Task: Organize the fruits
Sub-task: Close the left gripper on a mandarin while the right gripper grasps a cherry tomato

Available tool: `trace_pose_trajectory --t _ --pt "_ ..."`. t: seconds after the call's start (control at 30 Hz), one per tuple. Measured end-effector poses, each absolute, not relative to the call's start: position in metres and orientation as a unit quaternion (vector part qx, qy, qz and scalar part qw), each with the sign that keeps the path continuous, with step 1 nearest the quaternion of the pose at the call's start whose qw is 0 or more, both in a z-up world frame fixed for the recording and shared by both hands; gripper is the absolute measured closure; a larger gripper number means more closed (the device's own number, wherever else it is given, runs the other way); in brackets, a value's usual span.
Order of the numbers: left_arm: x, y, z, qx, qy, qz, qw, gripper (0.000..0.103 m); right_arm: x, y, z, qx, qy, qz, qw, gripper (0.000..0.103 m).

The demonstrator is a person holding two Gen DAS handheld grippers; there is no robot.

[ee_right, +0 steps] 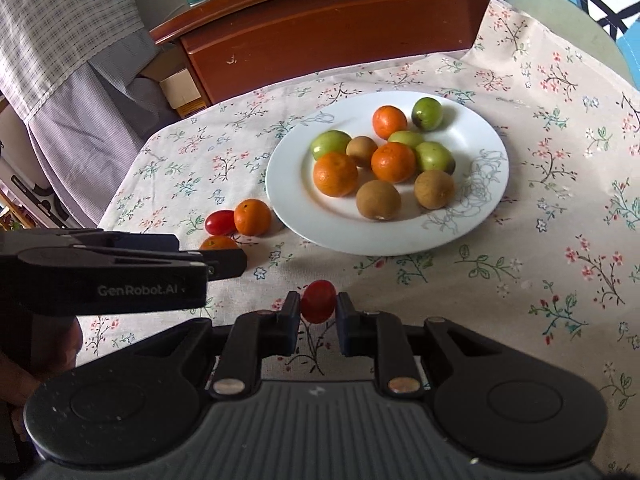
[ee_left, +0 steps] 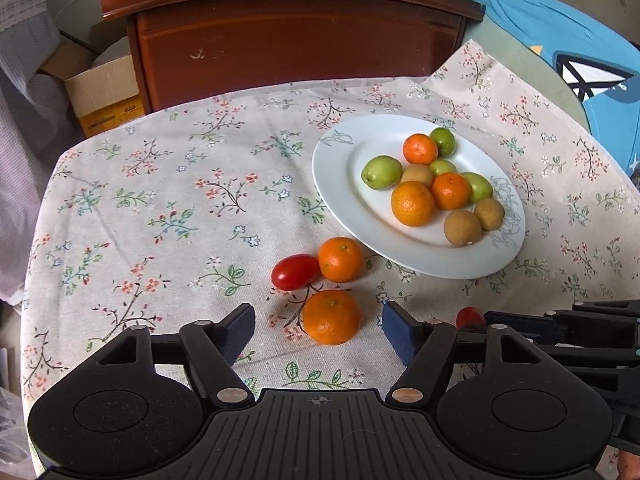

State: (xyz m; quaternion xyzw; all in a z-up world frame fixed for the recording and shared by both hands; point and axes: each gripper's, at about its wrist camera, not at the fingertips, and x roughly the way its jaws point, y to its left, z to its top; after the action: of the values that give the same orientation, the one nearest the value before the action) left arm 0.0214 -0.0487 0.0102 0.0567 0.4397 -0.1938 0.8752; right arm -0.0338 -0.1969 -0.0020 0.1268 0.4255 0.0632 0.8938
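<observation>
A white plate (ee_left: 340, 168) (ee_right: 288, 184) holds several oranges, green fruits and brown fruits. On the cloth beside it lie a red cherry tomato (ee_left: 295, 272) (ee_right: 219, 222) and two oranges: a far one (ee_left: 341, 259) (ee_right: 252, 217) and a near one (ee_left: 331, 317) (ee_right: 218, 243). My left gripper (ee_left: 318, 326) is open, its jaws on either side of the near orange. My right gripper (ee_right: 318, 312) is shut on a second cherry tomato (ee_right: 318, 301), which also shows in the left wrist view (ee_left: 470, 317).
A floral tablecloth (ee_left: 160, 200) covers the round table. A dark wooden cabinet (ee_left: 296, 36) stands behind the table, with cardboard boxes (ee_left: 104, 96) at its left. A blue cushion (ee_left: 560, 28) lies at the far right.
</observation>
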Motion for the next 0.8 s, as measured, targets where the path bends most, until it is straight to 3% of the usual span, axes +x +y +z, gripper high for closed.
trace_pose_trajectory --t 0.23,0.47,0.53,0.8 --pt "0.0220 -0.0534 0.0039 0.067 0.440 -0.199 0.873 0.056 -0.0331 -0.1971 -0.0030 0.129 0.427 0.062 0.893 0.084" --pt "0.0227 -0.0552 0.0035 0.066 0.434 -0.205 0.875 0.064 -0.0313 -0.1982 -0.0052 0.134 0.429 0.061 0.891 0.084" --pt "0.0224 -0.0552 0.0041 0.066 0.431 -0.206 0.876 0.074 -0.0310 -0.1988 -0.0056 0.136 0.430 0.060 0.891 0.084" --pt "0.0185 -0.0551 0.0122 0.062 0.421 -0.207 0.881 0.074 -0.0311 -0.1998 -0.0026 0.144 0.427 0.061 0.891 0.084"
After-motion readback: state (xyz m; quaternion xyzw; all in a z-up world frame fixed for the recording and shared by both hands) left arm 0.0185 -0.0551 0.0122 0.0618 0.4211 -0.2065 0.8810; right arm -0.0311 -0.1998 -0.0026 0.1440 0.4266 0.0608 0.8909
